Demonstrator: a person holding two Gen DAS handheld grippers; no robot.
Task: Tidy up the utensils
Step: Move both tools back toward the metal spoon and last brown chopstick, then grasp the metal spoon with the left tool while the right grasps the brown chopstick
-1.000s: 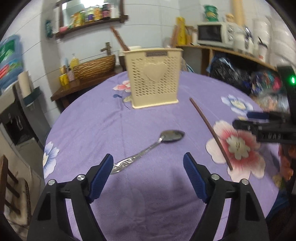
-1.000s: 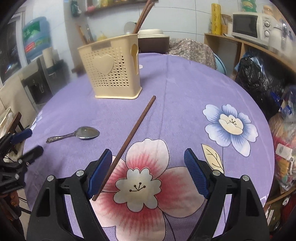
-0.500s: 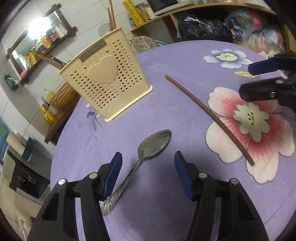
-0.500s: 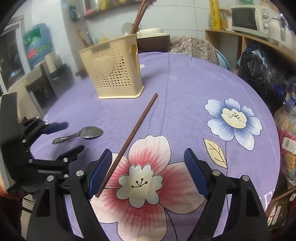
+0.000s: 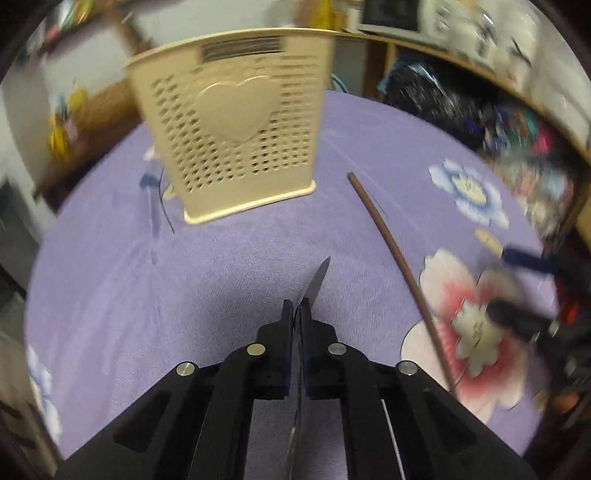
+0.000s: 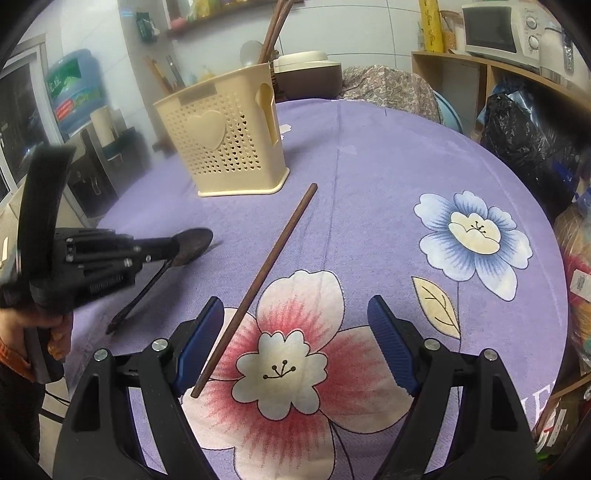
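My left gripper (image 5: 295, 310) is shut on a metal spoon (image 5: 317, 282), which sticks out edge-on past the fingertips. In the right wrist view the left gripper (image 6: 171, 246) grips the spoon (image 6: 194, 242) near its bowl, and the handle slants down toward the purple cloth. A brown chopstick (image 6: 273, 266) lies on the cloth, its near end by my right gripper's left finger. My right gripper (image 6: 295, 325) stands open over a pink flower, empty. The cream utensil basket (image 6: 229, 147) stands beyond, also in the left wrist view (image 5: 236, 122), with the chopstick (image 5: 395, 258) to its right.
The round table (image 6: 388, 147) wears a purple flowered cloth. Brown chopsticks (image 6: 273, 29) stand in the basket. A rice cooker (image 6: 306, 70) sits behind it, a microwave (image 6: 495, 33) on a shelf, a black bag (image 6: 517, 129) at the right, a water bottle (image 6: 74, 88) at the left.
My left gripper moved forward over the spoon, closed on it and raised its bowl end off the cloth. The right gripper stayed put and open. The chopstick has not moved.
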